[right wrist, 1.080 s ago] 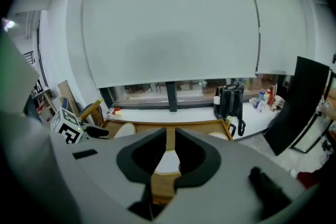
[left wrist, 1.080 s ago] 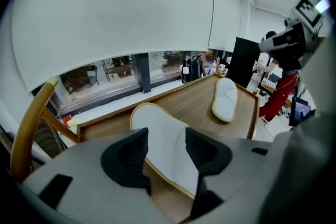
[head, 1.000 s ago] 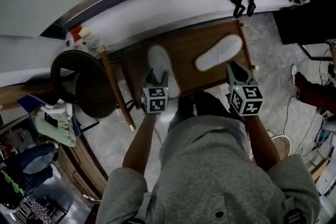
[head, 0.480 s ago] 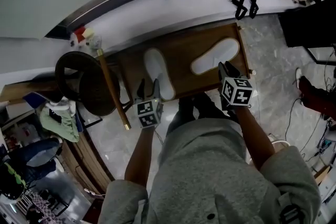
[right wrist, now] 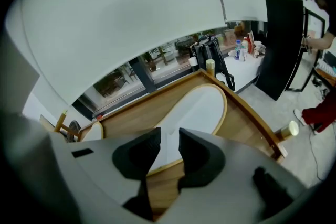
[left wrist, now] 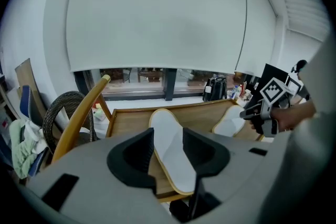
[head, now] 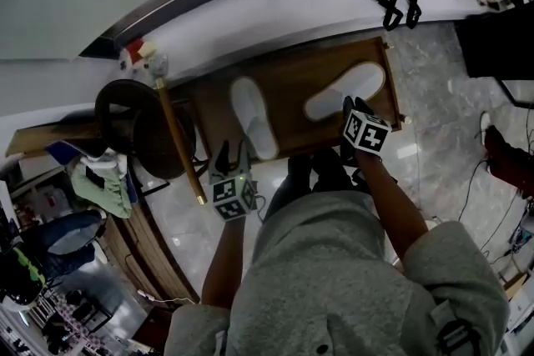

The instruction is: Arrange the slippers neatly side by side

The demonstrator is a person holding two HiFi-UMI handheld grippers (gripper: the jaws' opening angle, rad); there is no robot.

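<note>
The slippers (head: 253, 117) are found splayed on the surface (head: 292, 79); the 2 o'clock slipper (head: 345, 92) is to be gripped at its heel and swung straight by the slightly parted, empty right hand-held gripper (head: 354, 106), while the jaws of the left hand-held gripper (head: 234, 152) have just been closing on nothing.

My wooden tabletop (head: 296, 87) has a raised rim and carries two pale slippers. The left slipper (head: 254, 117) lies toward 9 o'clock, toe aimed near 12. The right slipper (head: 345, 92) lies toward 3 o'clock, slanted toward 2, well apart from the first.
</note>
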